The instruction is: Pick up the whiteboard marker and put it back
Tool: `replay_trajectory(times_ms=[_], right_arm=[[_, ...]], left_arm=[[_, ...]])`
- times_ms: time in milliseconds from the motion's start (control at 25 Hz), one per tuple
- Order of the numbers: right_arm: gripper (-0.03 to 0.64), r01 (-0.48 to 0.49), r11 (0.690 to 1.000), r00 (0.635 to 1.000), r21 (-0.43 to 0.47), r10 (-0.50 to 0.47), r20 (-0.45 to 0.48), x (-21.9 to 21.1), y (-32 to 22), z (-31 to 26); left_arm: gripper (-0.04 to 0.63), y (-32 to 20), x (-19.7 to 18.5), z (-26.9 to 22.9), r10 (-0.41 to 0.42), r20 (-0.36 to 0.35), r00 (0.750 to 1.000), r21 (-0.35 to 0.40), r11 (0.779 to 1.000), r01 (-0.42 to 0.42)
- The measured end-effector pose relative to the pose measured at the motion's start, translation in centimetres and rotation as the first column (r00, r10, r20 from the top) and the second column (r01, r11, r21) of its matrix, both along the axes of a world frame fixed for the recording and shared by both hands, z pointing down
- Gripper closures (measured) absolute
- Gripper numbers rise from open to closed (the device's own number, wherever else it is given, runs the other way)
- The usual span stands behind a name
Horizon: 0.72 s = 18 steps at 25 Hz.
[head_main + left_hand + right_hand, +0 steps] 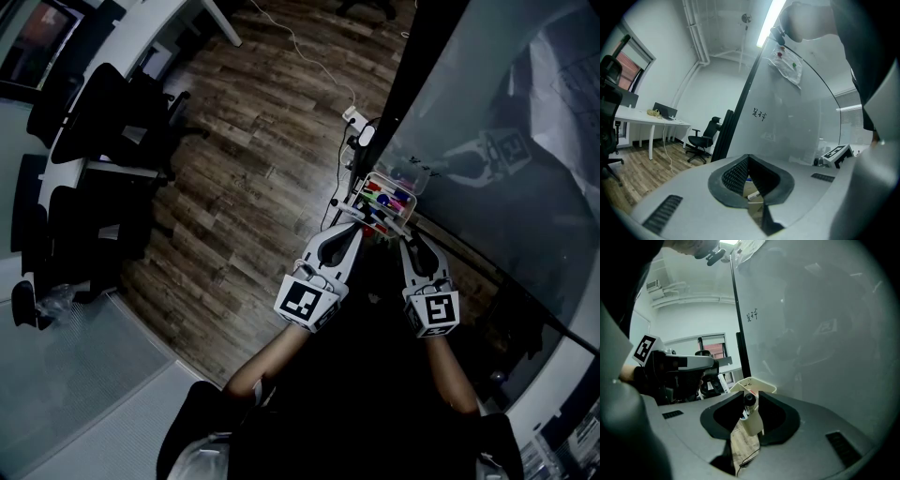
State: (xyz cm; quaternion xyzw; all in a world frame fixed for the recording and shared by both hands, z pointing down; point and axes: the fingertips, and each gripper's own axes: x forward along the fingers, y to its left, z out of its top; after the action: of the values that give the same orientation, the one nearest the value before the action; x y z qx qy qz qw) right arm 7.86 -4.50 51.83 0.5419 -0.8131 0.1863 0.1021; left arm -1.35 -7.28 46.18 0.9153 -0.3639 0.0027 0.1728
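Whiteboard point(506, 187) takes up the right side. L gripper point(749, 158) at board's lower edge, jaws tip-to-tip, nothing betw. R gripper point(750, 405) just beside it, nearer the board, jaws clamped on whiteboard marker point(749, 399), black cap up. Marker stands in cream holder point(761, 386) at board's edge, w/ coloured pens point(380, 199).

We see a dark wood floor point(244, 159) with black chairs point(94, 127) on it, a white desk point(647, 122) along a white wall point(717, 86), a window point(629, 65), and a long ceiling light point(768, 21).
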Motion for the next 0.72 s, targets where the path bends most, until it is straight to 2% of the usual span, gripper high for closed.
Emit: replay_trajectory(times_ms=[720], right_arm=[[0.531, 0.016, 0.999, 1.000, 0.036, -0.017, 0.020, -0.36, 0.63, -0.74]], left_arm=[[0.588, 0.42, 0.04, -0.18, -0.005, -0.009, 1.000, 0.004, 1.000, 0.005]])
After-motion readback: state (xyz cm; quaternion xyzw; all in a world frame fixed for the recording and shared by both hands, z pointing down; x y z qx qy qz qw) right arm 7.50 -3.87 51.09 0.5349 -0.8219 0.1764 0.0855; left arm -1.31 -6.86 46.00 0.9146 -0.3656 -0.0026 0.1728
